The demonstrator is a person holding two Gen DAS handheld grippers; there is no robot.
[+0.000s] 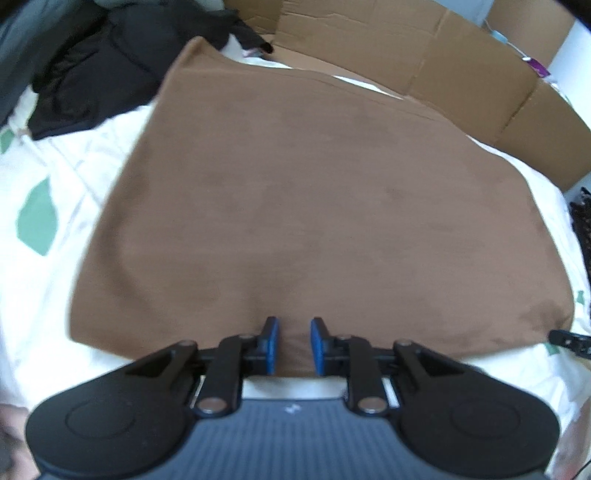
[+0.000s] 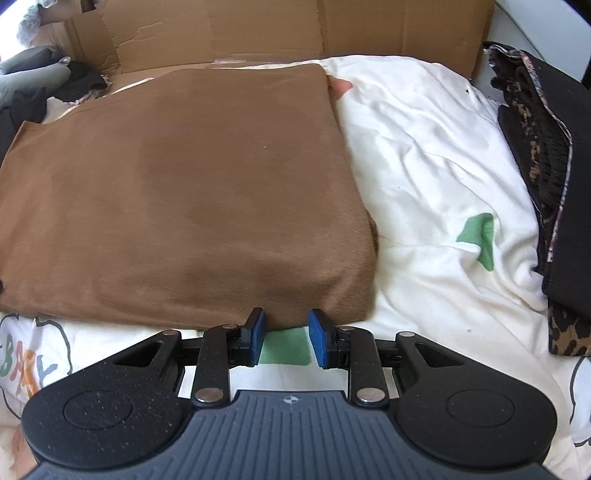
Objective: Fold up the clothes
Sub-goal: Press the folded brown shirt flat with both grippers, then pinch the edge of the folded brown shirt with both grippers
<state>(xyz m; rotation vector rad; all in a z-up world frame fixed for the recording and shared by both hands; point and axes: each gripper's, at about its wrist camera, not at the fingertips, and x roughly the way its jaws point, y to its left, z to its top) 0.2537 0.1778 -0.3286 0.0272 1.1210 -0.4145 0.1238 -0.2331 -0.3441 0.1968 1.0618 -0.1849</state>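
The brown garment (image 1: 295, 206) lies flat on the bed (image 2: 436, 177), directly ahead of both my grippers, with its near edge at the fingertips. It already forms a smooth, roughly rectangular slab with a thick rounded edge on my right side, so I judge at least one fold complete. No sleeves or loose flaps are visible. What remains, in my estimate, is a further fold to reduce the slab, then placement with the finished items.

The slab appears about as wide as it is deep. Fisheye distortion prevents a reliable call on the long axis. Its near edge runs across the gripper line, side to side, and the far edge lies close to the cardboard (image 2: 258, 33) behind the bed.

My left gripper (image 1: 294, 345) stands narrowly parted above the near edge. Brown cloth shows in the gap, but the pads do not press on it. My right gripper (image 2: 286, 339) is parted slightly wider, just short of the near right corner, with only bed sheet between its pads. Neither holds anything.

A dark clothes pile (image 1: 96, 62) lies far left of the left gripper. Another dark pile (image 2: 546, 166) lies far right of the right gripper.
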